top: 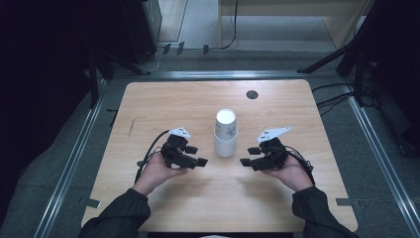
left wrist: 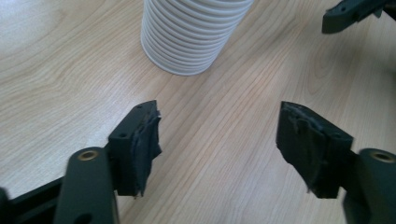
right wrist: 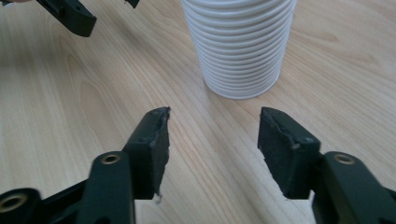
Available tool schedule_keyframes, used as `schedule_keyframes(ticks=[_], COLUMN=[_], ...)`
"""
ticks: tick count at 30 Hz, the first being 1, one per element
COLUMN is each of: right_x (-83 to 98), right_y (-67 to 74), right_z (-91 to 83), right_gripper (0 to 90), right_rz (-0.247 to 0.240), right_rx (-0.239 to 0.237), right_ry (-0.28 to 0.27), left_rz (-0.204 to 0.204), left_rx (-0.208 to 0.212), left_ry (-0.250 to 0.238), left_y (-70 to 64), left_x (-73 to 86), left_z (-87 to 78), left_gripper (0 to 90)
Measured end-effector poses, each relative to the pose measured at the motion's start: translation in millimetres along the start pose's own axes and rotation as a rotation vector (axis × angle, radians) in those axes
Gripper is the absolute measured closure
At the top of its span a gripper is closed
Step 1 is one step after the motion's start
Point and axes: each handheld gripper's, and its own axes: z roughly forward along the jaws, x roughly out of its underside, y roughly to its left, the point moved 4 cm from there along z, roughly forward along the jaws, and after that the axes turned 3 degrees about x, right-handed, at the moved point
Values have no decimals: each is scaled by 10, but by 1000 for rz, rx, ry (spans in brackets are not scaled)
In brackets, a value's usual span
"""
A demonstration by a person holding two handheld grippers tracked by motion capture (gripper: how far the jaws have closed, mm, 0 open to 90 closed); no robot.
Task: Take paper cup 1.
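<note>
- While the tall stack of white ribbed paper cups (top: pixel 226 133) is standing upright near the middle of the pale wooden worktop (top: pixel 163 104), both claws are hovering on either side of it, each held in one of the person's hands.
- The left claw (top: pixel 195 155) is sitting to the stack's left, its tips pointing toward the base of the cups; in the left gripper view its two black padded jaws are standing apart with only bare wood between them, so it is open and gripping nothing.
- The right claw (top: pixel 249 156) is mirroring it on the stack's right; in the right gripper view its jaws are also standing apart over bare wood, open and empty, though the gap looks narrower than the stack is wide.
- The stack's long axis is running straight up from the worktop, so a side-on grasp would be meeting its ribbed wall squarely.
- From each claw the stack is lying ahead and slightly inward, close but not touching; in the left gripper view the stack (left wrist: pixel 194 35) is sitting ahead and left of centre, in the right gripper view (right wrist: pixel 240 46) ahead and right of centre.
- Neither claw is looking clearly nearer; both are standing at about the same short remove.
- Judging from this, either claw would probably be needing to spread wider before closing round the stack.
</note>
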Motion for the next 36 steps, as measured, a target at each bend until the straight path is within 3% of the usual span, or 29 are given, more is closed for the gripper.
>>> schedule_keyframes(ticks=[2,8,13,16,24,36], right_x=[-10,-2,13,-2,-50,-105], right_y=[3,-5,3,-4,-32,10], right_z=[-25,-80,-70,-46,-33,-103], right_gripper=[469,500,500,479,440,368], right_rz=[-12,-44,-56,-73,-69,-134], right_rx=[-4,2,4,13,-17,-19], right_ry=[-14,-53,-49,-14,-28,-15], left_rz=[19,22,25,20,17,45], left_rx=[-9,5,9,4,8,1], left_ry=[11,4,14,-5,-3,-9], left_y=[9,30,51,75,100,90], left_x=[18,27,39,28,59,50], left_z=[-12,-29,-22,-36,-54,-80], left_gripper=[322,340,342,342,341,313])
